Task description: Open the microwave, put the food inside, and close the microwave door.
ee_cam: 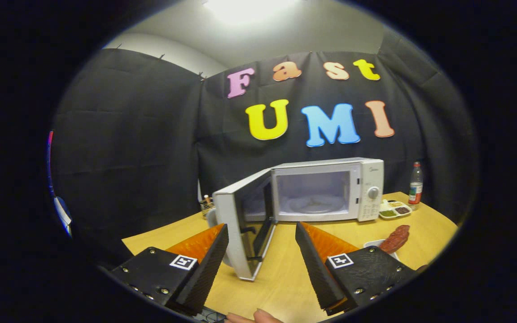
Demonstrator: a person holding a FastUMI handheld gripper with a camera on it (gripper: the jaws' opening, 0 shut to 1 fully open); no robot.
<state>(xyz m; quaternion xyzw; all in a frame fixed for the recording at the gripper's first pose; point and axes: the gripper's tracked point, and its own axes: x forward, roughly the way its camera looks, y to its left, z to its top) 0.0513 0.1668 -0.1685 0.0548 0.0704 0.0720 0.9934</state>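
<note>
Gripper view: door swung wide leftward, cavity of microwave bared for loading; gripper spread wide and empty, fingers flanking the door's edge; food, a reddish piece on a white plate, waits at right.

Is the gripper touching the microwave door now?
Apart. In the gripper view the gripper is open and holds nothing; the open door stands ahead, between the fingers, with bare table showing around its lower edge.

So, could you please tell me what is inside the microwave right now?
Inside the open microwave, only its bare glass turntable shows; the door hides the left corner. The gripper fingers are open.
</note>
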